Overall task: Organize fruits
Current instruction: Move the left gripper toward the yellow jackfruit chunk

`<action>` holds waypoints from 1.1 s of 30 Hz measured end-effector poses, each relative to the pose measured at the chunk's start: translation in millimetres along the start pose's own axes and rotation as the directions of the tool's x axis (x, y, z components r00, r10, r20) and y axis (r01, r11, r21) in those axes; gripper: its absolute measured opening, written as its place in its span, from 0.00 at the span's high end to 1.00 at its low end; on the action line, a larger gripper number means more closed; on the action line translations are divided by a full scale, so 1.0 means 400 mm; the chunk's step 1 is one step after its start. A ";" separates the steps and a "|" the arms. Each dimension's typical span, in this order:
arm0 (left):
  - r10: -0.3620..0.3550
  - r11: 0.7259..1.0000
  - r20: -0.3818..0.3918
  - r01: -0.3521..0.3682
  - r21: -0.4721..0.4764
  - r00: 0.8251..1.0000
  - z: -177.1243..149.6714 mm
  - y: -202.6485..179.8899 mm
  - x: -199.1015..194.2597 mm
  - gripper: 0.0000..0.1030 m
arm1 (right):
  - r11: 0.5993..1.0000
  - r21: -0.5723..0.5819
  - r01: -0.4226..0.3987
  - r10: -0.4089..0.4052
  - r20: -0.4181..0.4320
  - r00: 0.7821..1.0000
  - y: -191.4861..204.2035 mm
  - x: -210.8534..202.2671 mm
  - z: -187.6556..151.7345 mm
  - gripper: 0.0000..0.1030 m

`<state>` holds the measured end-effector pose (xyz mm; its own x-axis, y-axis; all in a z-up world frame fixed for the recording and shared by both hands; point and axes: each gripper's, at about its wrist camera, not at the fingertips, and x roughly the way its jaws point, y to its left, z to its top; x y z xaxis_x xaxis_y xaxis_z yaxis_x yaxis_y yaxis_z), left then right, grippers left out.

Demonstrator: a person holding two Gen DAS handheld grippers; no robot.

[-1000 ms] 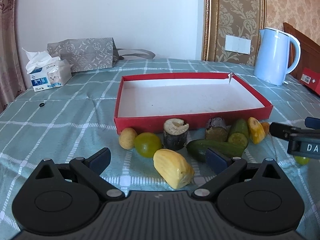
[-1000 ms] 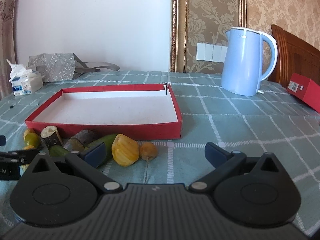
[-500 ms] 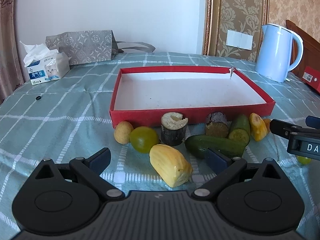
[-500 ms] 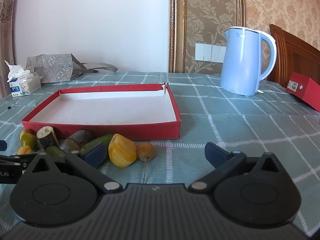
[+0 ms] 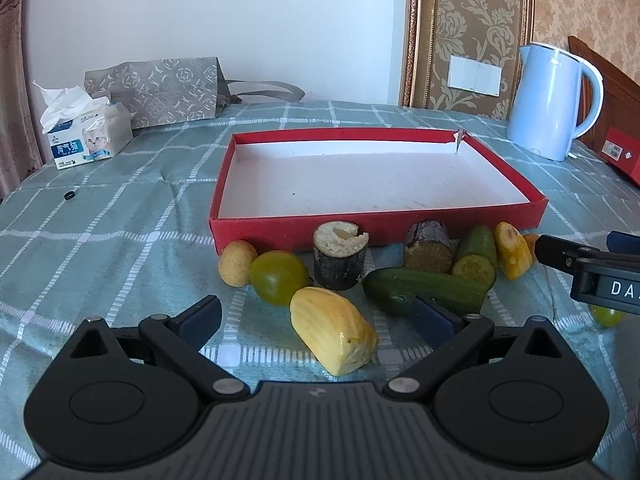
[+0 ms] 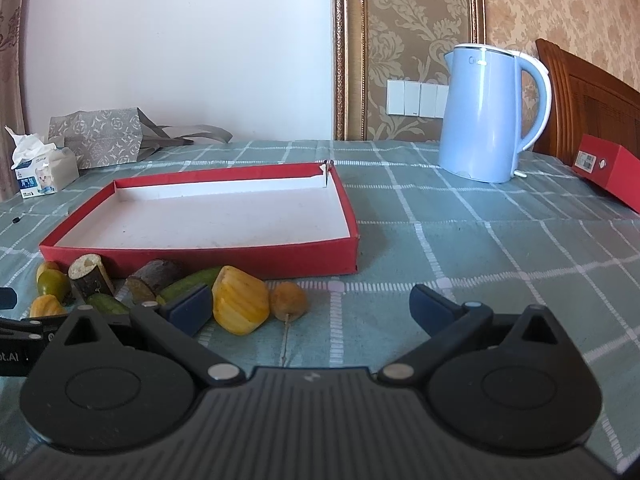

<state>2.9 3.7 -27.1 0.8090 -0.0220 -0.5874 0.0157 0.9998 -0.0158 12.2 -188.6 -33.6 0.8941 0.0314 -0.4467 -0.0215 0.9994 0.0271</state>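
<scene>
Left wrist view puts the fruits in a loose row on the counter along the near wall of the red tray (image 5: 376, 227). My left hand-held gripper (image 5: 316, 316) is spread wide with nothing held, and the yellow jackfruit piece (image 5: 334, 330) lies between its fingers, long axis running from far-left to near-right with the cut end toward me. Just beyond it sit a green grape (image 5: 279, 277) and a small tan fruit (image 5: 237, 262) touching each other, then an upright sugarcane stub (image 5: 340, 260) with its pale cut face up. A cucumber (image 5: 424, 290) lies across to the right, its tip pointing left toward the stub; behind it a darker cane piece (image 5: 428, 246) and a cucumber half (image 5: 476, 258) show their cut ends to me, and a second jackfruit piece (image 5: 512, 256) leans beside them.

From the right wrist view, my right hand-held gripper (image 6: 310, 308) is also wide open and empty, with that jackfruit piece (image 6: 240, 300) and a brown longan (image 6: 287, 301) just inside its left finger.

Farther out on the counter stand a blue kettle (image 6: 486, 114), a tissue pack (image 5: 82, 136) and a grey bag (image 5: 160, 90).
</scene>
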 end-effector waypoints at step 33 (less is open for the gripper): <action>-0.021 1.000 -0.012 0.021 0.016 1.000 -0.013 -0.014 0.009 0.05 | 0.998 0.059 0.011 -0.010 -0.009 1.000 -0.024 -0.011 -0.011 0.00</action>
<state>2.5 -1.9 -33.4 0.8011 -0.0429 -0.5970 0.0422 0.9990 -0.0152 6.6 -198.5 -35.8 0.8900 0.0214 -0.4554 0.0144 0.9971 0.0750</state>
